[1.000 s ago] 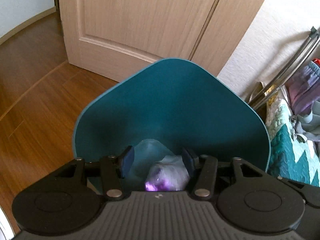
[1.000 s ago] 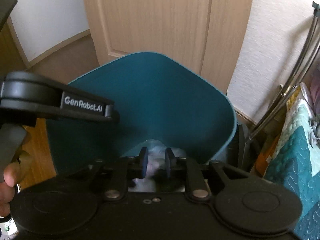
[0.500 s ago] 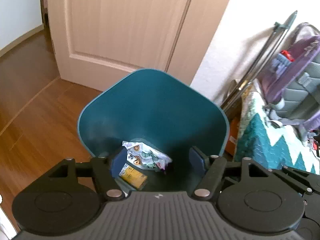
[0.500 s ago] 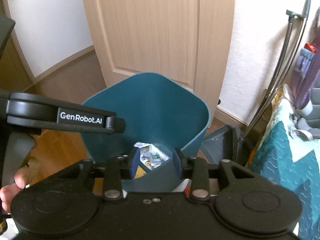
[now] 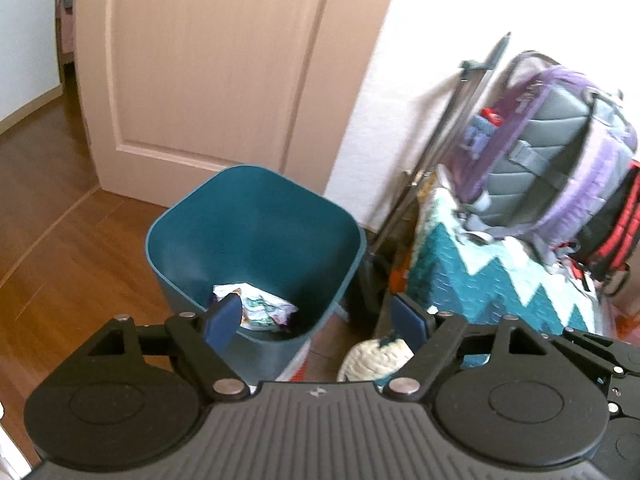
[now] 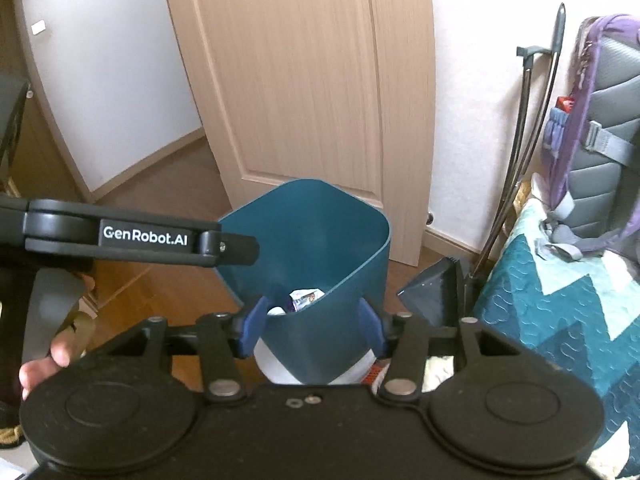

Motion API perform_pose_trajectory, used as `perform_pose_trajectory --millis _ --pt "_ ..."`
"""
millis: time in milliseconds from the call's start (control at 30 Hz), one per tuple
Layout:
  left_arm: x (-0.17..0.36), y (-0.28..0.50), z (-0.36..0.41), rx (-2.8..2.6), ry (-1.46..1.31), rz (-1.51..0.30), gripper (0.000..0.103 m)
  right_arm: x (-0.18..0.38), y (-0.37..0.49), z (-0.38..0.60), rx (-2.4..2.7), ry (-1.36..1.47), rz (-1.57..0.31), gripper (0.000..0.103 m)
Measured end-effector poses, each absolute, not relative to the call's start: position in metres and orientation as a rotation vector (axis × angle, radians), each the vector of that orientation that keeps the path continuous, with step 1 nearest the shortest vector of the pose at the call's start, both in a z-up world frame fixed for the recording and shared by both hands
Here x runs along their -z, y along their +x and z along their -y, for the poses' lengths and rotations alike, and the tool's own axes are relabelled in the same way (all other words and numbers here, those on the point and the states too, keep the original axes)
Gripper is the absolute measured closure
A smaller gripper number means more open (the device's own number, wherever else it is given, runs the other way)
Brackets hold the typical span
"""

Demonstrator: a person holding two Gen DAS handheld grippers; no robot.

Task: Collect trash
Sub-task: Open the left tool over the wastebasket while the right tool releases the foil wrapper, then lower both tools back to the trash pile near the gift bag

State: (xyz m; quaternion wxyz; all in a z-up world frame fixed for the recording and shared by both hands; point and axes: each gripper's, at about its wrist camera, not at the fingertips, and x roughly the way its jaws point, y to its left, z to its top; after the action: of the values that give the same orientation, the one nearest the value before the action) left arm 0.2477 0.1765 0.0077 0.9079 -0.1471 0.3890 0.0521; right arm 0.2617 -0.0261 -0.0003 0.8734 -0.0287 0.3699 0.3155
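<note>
Lying in the bin, the wrappers sit beyond both grippers' empty, opening fingers

Left gripper: black linkage arms, silver pivot screws, blue pads, ribbed grey housing. Right gripper: matching black body; white "GenRobot.AI" lettering on the left gripper's side

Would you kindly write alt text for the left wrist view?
A teal square plastic bin on a wooden floor holds crumpled printed wrappers, seen over the left gripper, whose empty jaws are opening. A pale wooden door stands behind; a purple and grey backpack rests on a teal zigzag quilt.
</note>
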Motion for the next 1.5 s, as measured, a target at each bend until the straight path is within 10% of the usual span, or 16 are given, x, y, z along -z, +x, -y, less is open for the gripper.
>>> perform_pose_trajectory --millis 567,1500 --pt "-0.001 0.190 -0.098 0.023 -0.307 -0.784 0.000 0.016 0.187 0.119 -0.636 -0.008 -0.738 0.047" --pt "0.319 0.255 0.017 -0.075 -0.334 -1.493 0.000 0.351 0.213 0.228 -0.181 0.203 -1.520 0.047"
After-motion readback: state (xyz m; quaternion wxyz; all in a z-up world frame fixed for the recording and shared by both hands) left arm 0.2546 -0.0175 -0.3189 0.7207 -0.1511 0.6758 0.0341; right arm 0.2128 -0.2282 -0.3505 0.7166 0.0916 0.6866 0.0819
